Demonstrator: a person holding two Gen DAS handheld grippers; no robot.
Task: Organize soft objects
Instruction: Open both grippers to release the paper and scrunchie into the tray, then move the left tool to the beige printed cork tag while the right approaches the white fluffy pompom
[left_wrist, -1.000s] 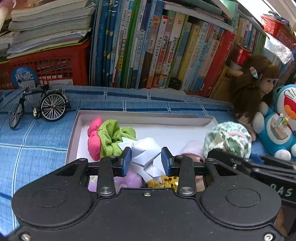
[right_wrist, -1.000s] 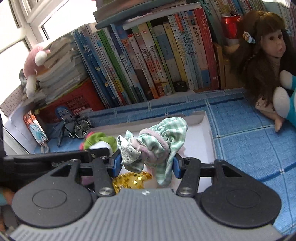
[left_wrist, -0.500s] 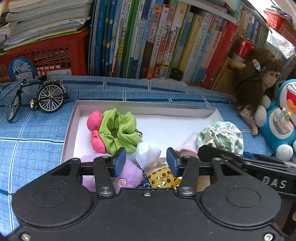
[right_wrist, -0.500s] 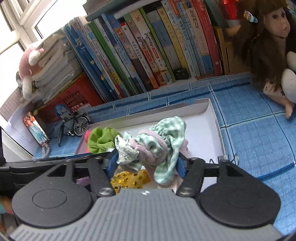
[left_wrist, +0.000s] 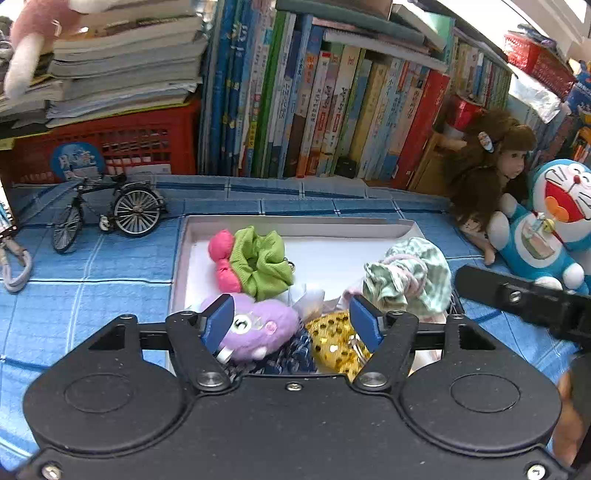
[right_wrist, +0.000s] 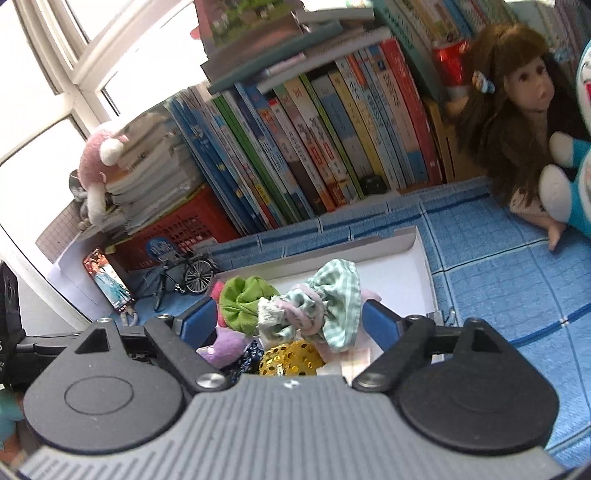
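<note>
Green-and-white checked fabric scrunchie (right_wrist: 334, 295) is seen dropped in the white cardboard box (right_wrist: 421, 258), light and floppy, best pinched at its bunched middle. Right gripper (right_wrist: 290, 321) and left gripper (left_wrist: 291, 323) have just been opening; nothing is gripped.

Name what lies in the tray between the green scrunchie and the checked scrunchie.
Bare white floor of the tray separates the green scrunchie from the checked scrunchie; the left wrist view shows it.

Green scrunchie (left_wrist: 263, 261); green-checked scrunchie (right_wrist: 338, 295); gold sequinned ball (right_wrist: 290, 359); purple plush (left_wrist: 258, 328).
</note>
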